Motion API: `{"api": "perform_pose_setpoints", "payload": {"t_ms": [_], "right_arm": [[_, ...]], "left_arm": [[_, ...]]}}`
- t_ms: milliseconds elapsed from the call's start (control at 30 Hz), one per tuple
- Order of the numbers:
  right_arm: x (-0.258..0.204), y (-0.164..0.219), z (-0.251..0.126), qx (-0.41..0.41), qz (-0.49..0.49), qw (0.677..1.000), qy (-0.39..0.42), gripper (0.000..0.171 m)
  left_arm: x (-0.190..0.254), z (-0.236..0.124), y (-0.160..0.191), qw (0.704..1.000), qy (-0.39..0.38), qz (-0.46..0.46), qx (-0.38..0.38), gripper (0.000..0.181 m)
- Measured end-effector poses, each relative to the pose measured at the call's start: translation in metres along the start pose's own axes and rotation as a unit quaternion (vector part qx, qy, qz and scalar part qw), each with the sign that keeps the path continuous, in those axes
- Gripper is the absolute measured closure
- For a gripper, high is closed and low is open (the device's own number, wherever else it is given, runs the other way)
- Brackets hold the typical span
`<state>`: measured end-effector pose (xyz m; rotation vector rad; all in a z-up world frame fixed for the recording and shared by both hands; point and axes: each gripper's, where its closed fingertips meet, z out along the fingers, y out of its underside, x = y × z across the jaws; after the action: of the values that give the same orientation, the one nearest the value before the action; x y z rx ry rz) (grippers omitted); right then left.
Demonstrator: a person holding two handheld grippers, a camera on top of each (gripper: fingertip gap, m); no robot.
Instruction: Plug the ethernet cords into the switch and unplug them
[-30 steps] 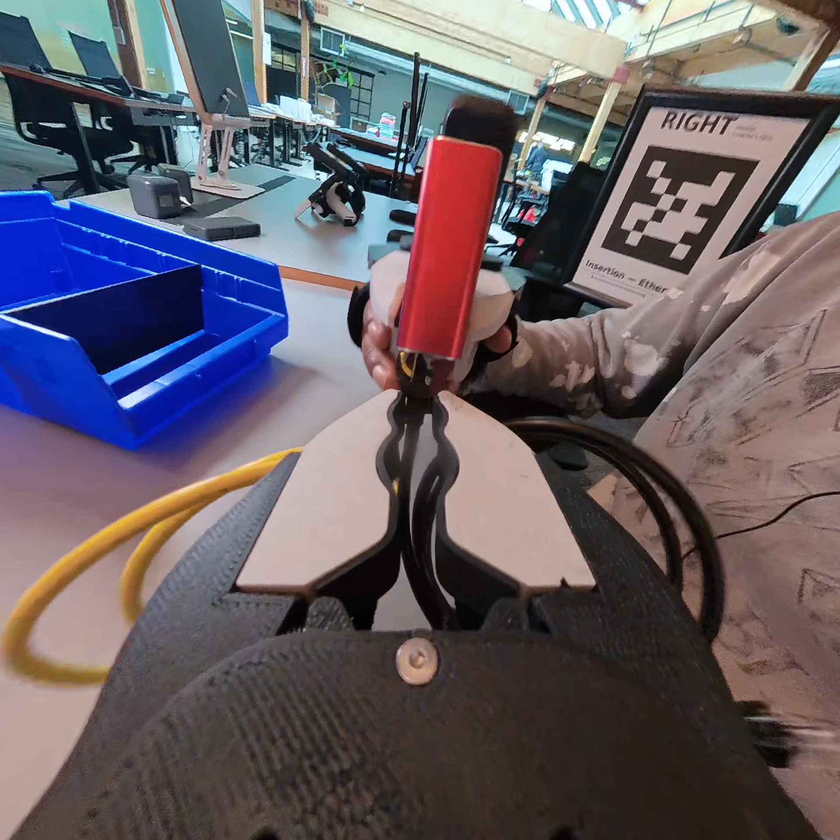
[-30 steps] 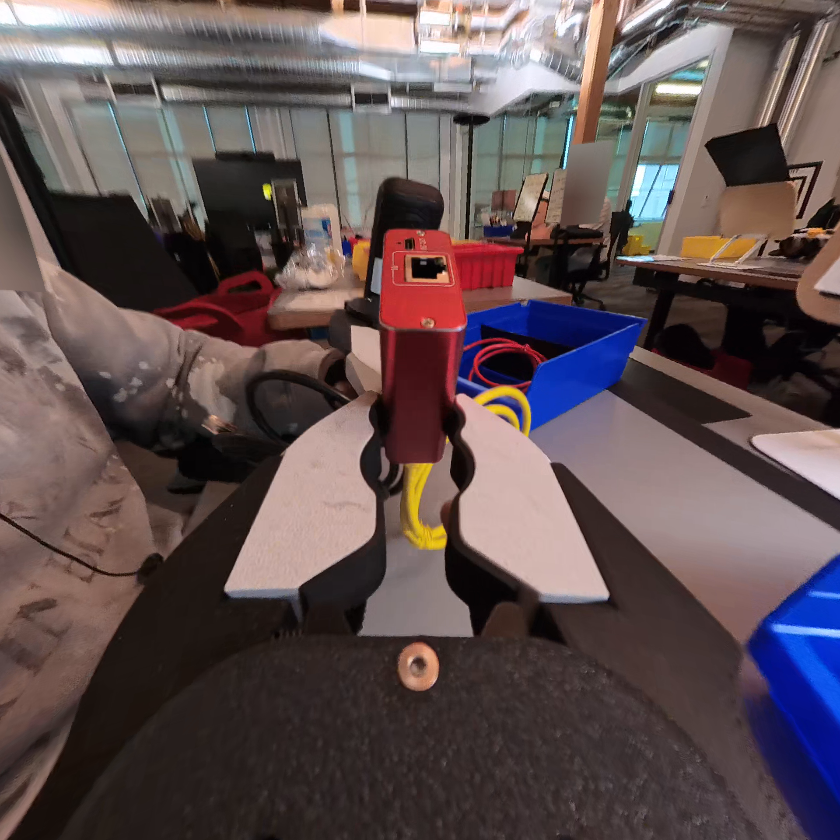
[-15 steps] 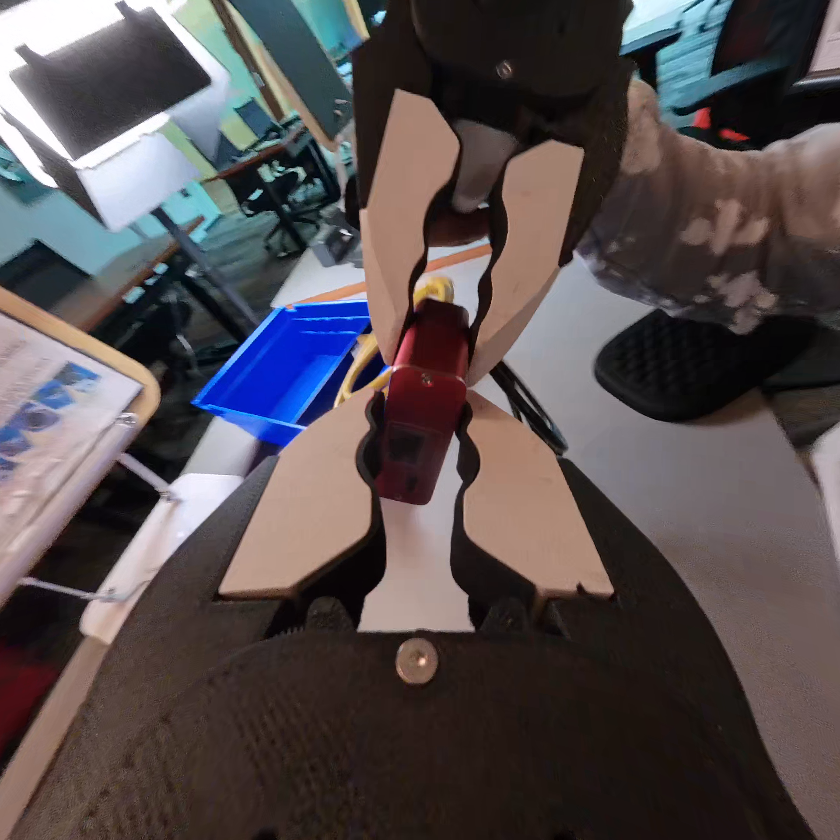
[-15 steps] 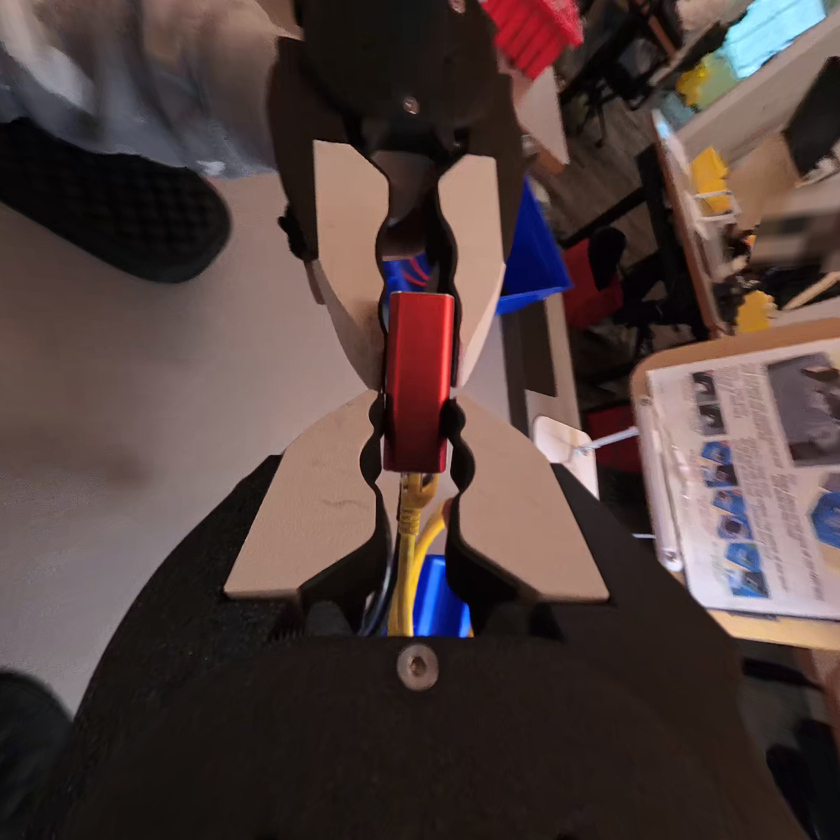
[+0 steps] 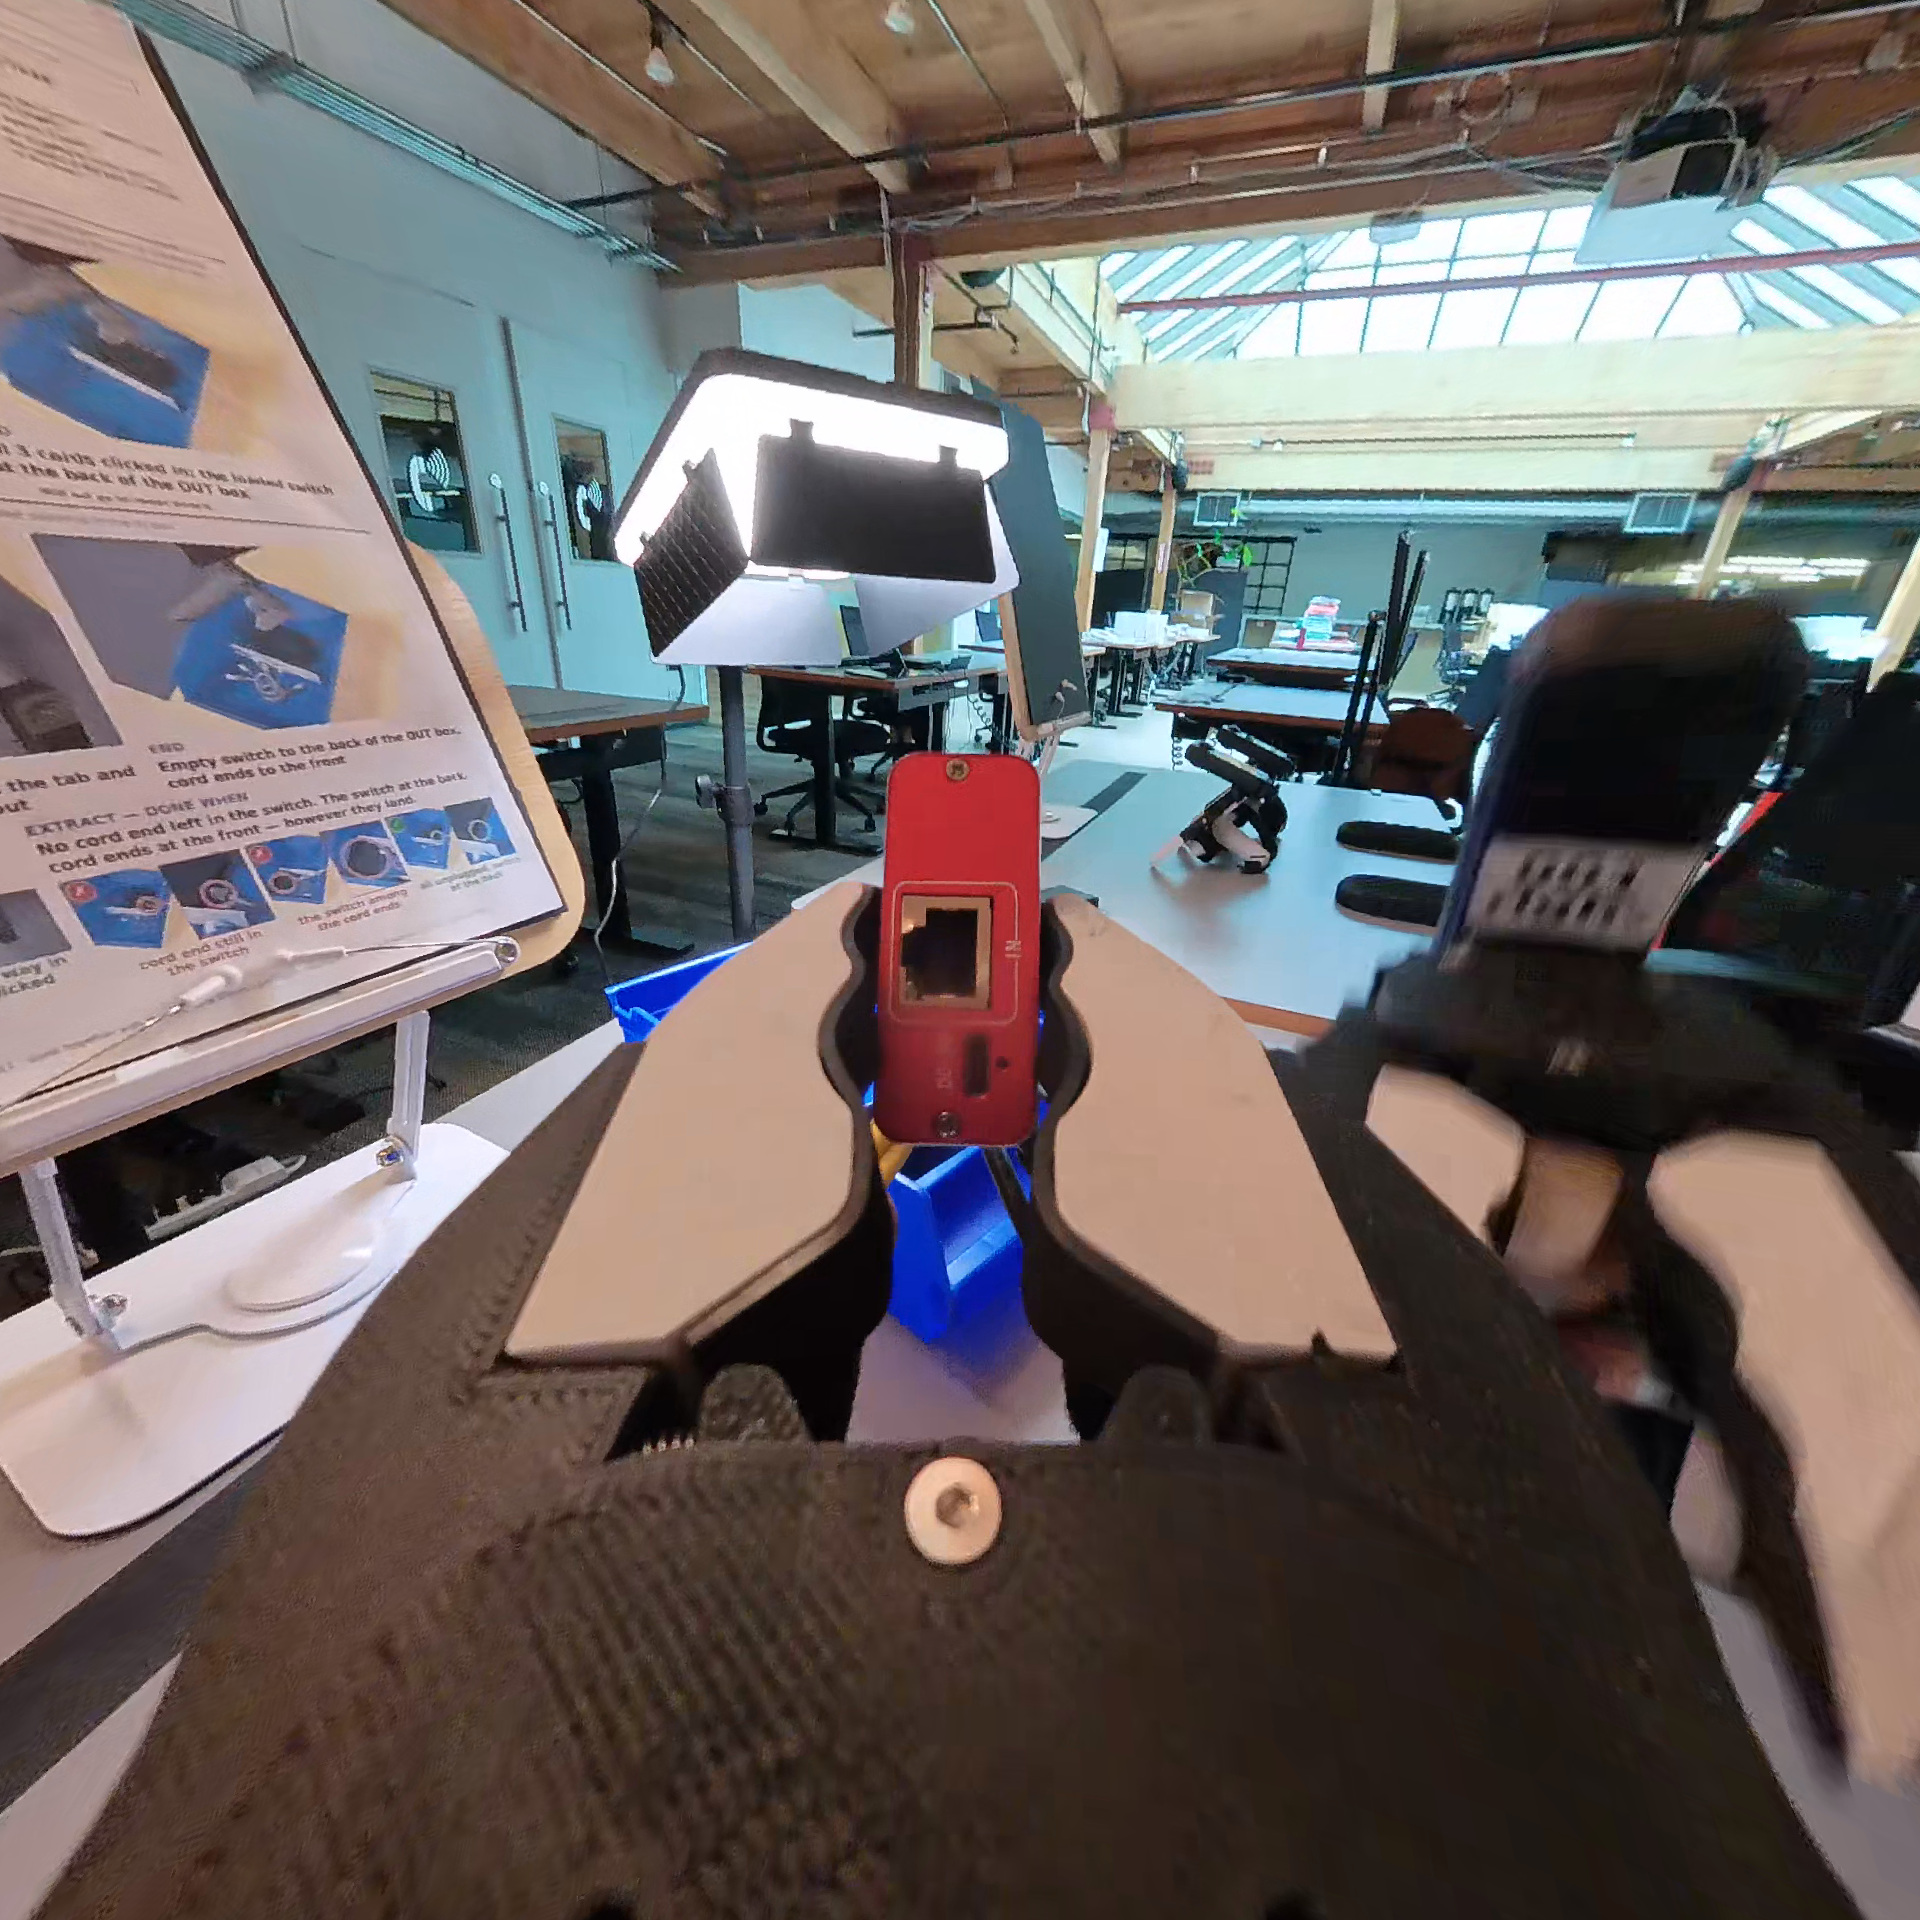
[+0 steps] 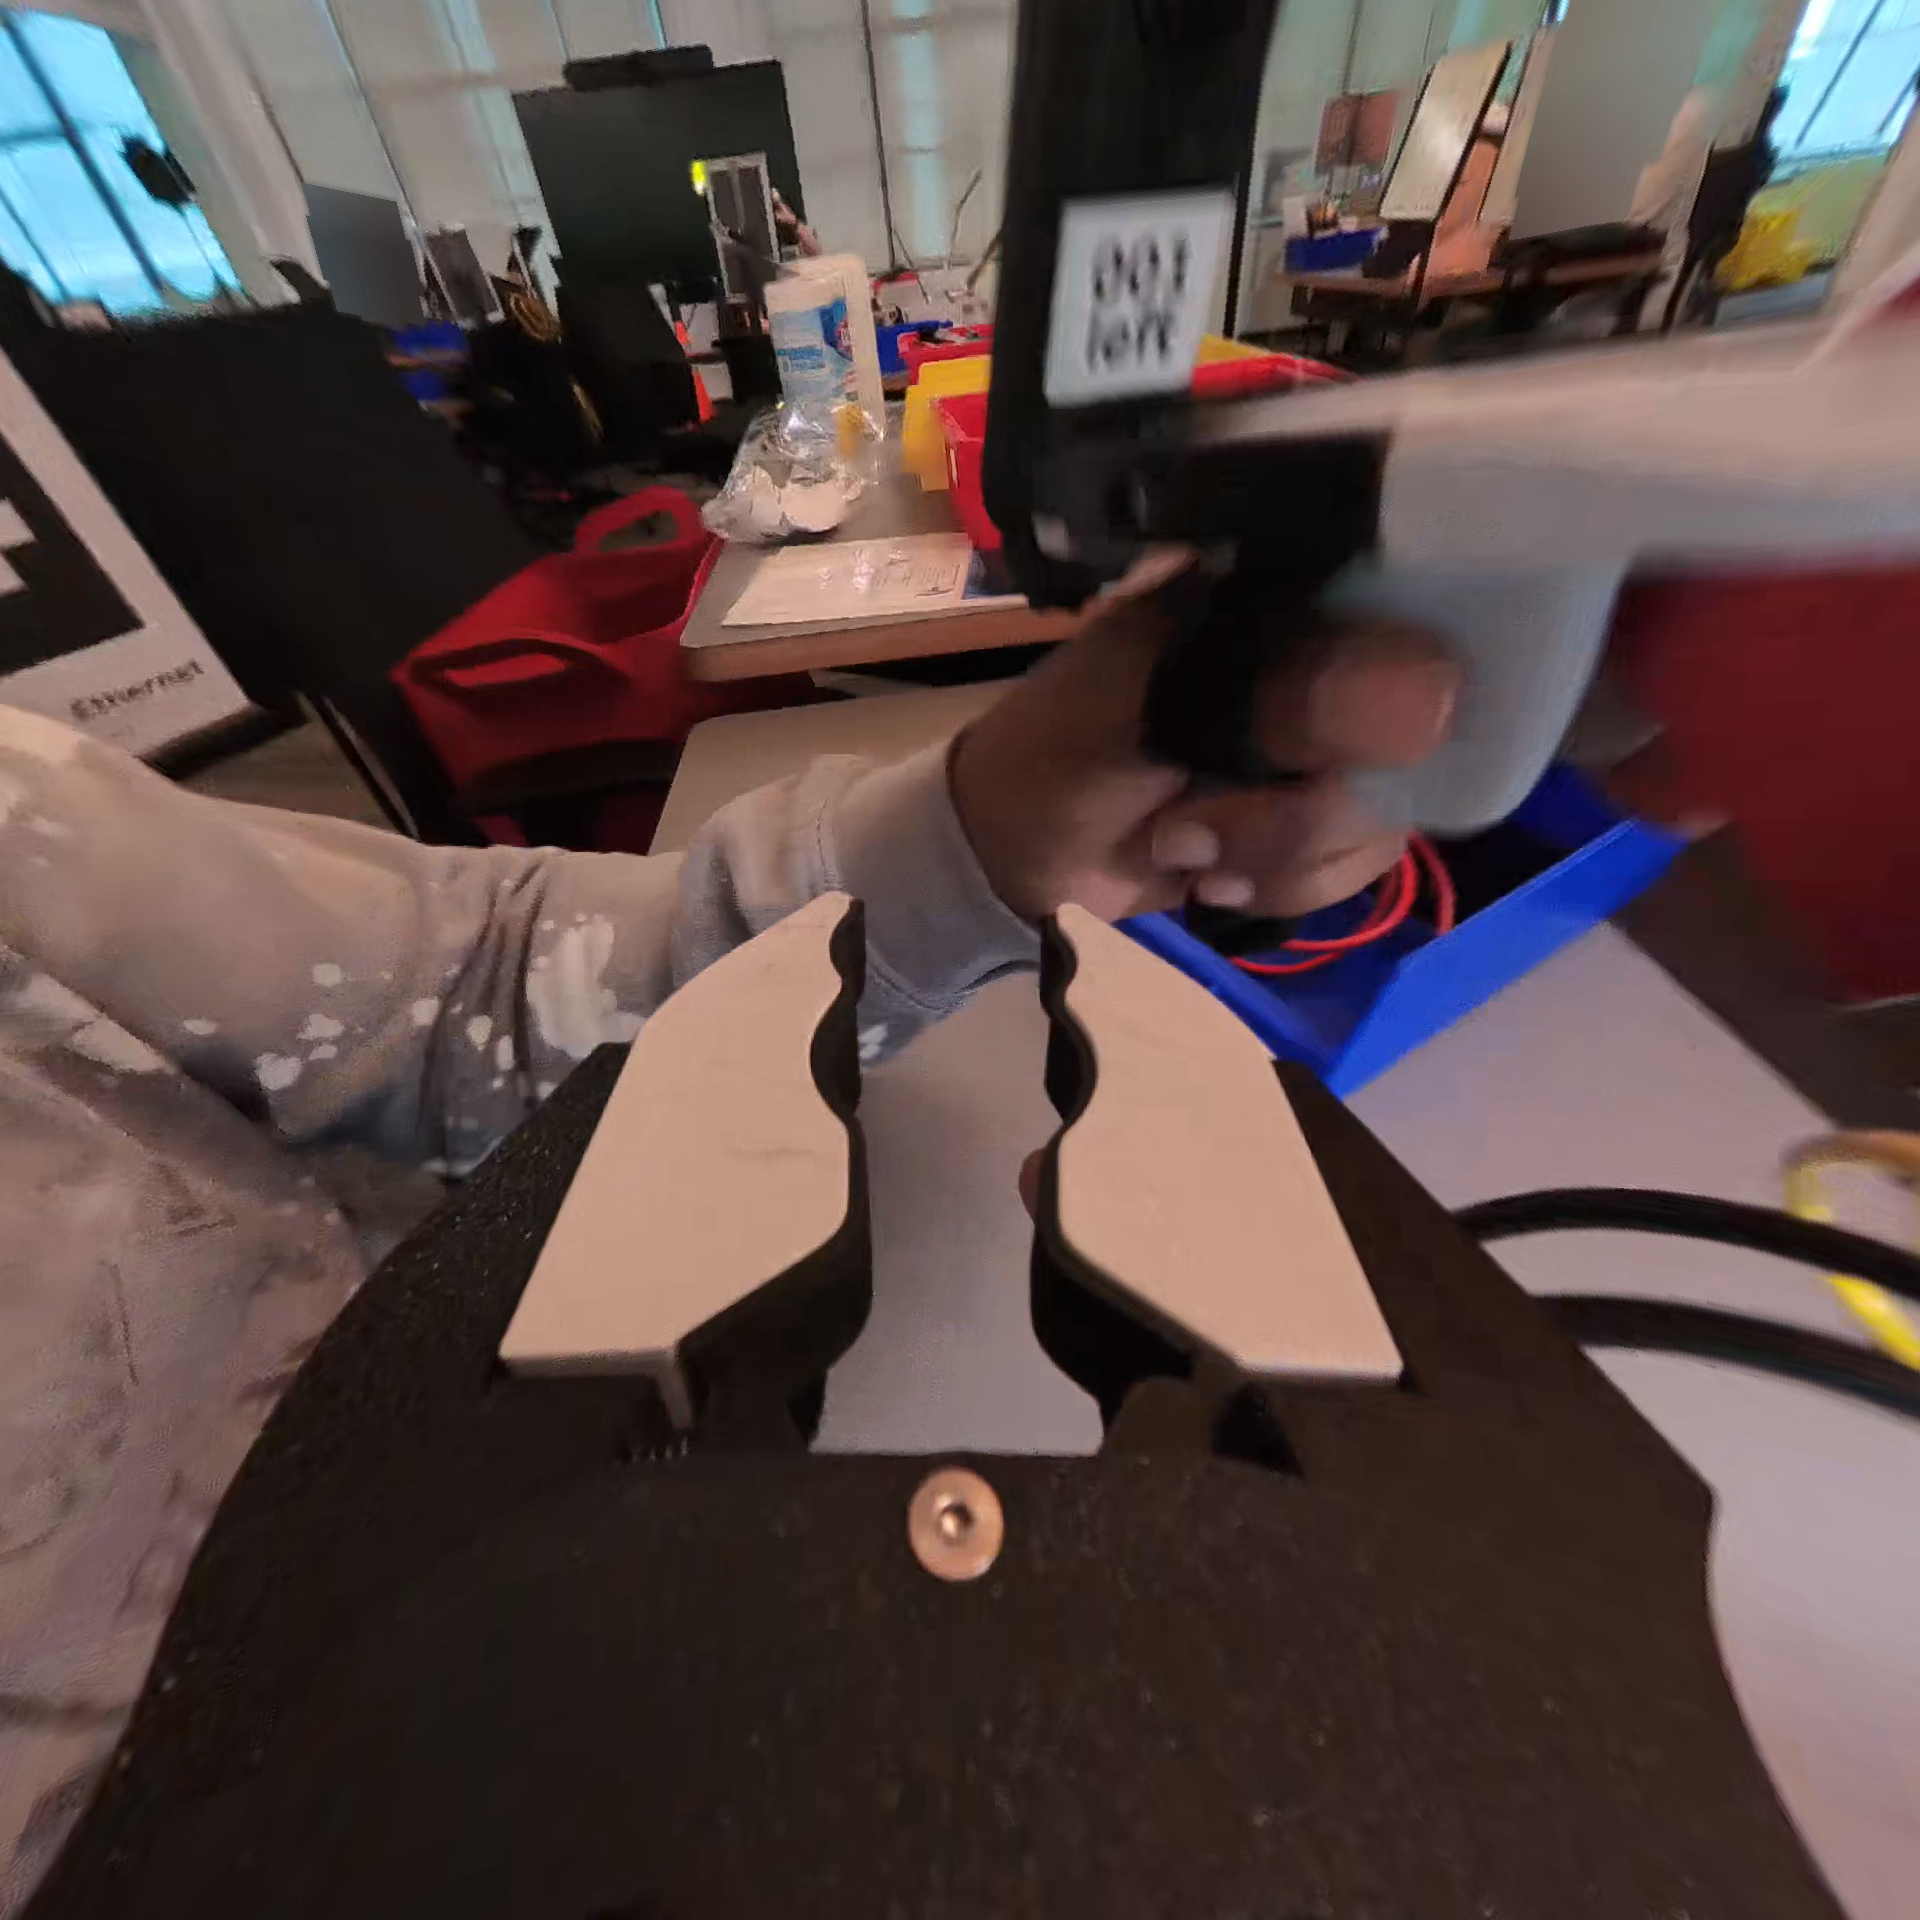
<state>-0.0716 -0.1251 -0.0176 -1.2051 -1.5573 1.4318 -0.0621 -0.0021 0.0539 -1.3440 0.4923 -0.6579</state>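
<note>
My left gripper is clamped on the small red metal box-shaped switch, which stands upright between the finger pads, its empty port facing my camera. A short piece of yellow ethernet cord shows just under it, above the blue plastic bin. My right gripper stands partly open with nothing between its fingers; beyond it I see the person's hand on the other tool, and a red cord coiled in a blue bin.
</note>
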Motion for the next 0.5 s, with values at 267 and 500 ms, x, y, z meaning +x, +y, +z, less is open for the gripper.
{"api": "perform_pose_setpoints", "payload": {"t_ms": [267,500], "right_arm": [[0.044,-0.023,-0.011,0.190,0.093,0.976,0.053,0.120],[0.050,-0.062,-0.066,0.251,0.062,0.964,0.068,0.122]], "left_arm": [[0.022,-0.021,-0.038,0.997,0.023,-0.014,0.073,0.153],[0.051,-0.005,-0.035,0.991,0.081,-0.057,0.092,0.153]]}}
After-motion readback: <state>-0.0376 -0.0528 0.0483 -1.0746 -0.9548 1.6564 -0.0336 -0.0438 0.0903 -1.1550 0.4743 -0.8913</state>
